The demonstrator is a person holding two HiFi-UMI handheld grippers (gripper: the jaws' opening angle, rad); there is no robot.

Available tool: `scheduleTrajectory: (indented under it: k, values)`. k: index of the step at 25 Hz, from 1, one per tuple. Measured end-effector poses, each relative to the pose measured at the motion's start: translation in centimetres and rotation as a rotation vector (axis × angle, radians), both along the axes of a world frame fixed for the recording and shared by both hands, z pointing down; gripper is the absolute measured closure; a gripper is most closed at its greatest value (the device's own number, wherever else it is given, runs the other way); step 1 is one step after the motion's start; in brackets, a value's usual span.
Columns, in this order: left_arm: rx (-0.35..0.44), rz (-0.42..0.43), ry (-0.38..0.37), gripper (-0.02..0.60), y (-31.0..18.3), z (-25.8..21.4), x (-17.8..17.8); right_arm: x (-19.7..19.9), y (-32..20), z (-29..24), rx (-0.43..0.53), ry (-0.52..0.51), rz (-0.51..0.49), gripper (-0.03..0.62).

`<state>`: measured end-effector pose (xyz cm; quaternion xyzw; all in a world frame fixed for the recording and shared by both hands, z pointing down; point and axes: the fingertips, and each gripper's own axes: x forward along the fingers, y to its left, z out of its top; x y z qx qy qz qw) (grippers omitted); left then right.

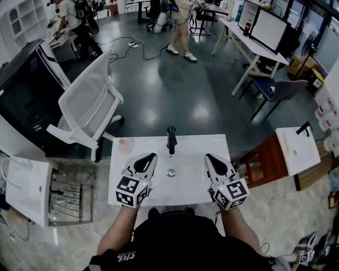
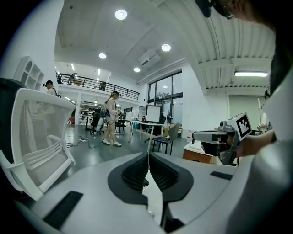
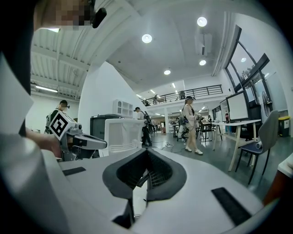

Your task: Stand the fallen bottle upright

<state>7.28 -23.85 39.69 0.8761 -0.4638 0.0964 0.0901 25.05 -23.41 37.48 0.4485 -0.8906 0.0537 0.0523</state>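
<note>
Jaws of left gripper (image 1: 153, 155) closed tip to tip, nothing between them; right gripper (image 1: 207, 156) the same. Both sit over the white bench (image 1: 196, 186) at lower centre of frame, well apart. Small round item (image 1: 171, 172) lies between them. Dark bottle (image 1: 171, 140) is at the bench's top edge, centre, apparently upright, clear of both grippers. White chair (image 1: 87, 114) stands at upper left.

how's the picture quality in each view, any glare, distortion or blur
head view: sharp in the middle, bent at the edges, light patches glaring off the grey floor; left gripper view: strong wide-angle bend curving the white chair, dark corners, ceiling lights blown out; right gripper view: same bend and dark rim, ceiling lights blown out too.
</note>
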Motion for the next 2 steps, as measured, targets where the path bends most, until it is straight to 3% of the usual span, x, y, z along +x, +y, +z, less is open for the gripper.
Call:
scheduleTrajectory:
  k: [2]
  values:
    - [-0.006, -0.001, 0.001, 0.557, 0.07, 0.26, -0.29, -0.27, 0.1, 0.2, -0.006, 0.0, -0.005, 0.582]
